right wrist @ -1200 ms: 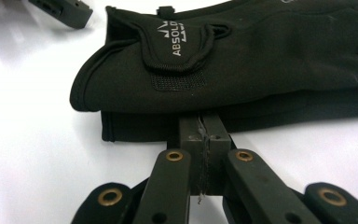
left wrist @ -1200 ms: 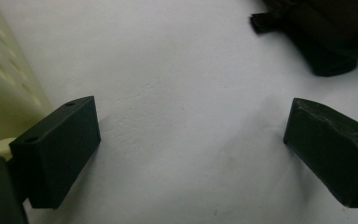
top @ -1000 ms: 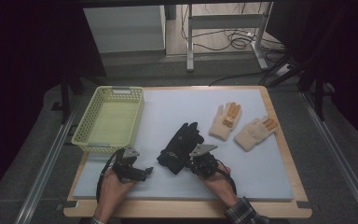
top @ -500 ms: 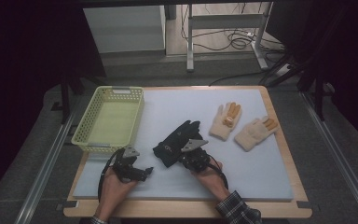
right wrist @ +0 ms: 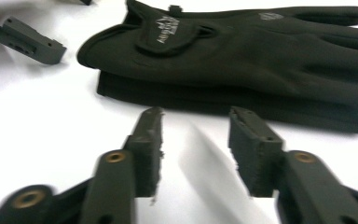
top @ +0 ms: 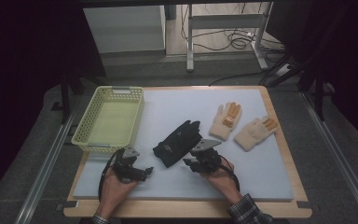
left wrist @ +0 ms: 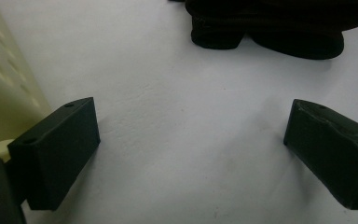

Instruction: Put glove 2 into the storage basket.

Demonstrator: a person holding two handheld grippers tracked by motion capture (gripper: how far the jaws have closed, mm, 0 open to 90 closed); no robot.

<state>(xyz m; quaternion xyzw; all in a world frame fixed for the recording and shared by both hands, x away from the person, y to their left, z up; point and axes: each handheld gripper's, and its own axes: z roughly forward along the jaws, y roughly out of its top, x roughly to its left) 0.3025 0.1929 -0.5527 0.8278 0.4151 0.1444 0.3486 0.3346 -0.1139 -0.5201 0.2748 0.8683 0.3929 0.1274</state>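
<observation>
A pair of black gloves (top: 177, 142) lies stacked on the white foam mat (top: 177, 184), cuffs toward me. My right gripper (top: 189, 163) sits just short of the cuff edge. In the right gripper view its jaws have just been opening; the right gripper (right wrist: 196, 116) stands open on bare mat, with the black gloves (right wrist: 242, 60) a little ahead and nothing between the pads. My left gripper (top: 147, 171) rests low at the mat's front left. In the left gripper view the left gripper (left wrist: 191, 121) is wide open over bare mat, the black gloves (left wrist: 270, 28) farther off.
A pale yellow mesh basket (top: 109, 119) stands at the back left, its wall (left wrist: 0, 84) close beside my left jaw. Two beige knitted gloves (top: 226, 120) (top: 255, 133) lie at the right of the mat. The wooden table edge (top: 186, 212) runs along the front.
The right gripper, earlier shut at the black gloves' edge, has let go, opened and drawn back slightly toward me. The gloves lie a little farther left. The left gripper has not moved.
</observation>
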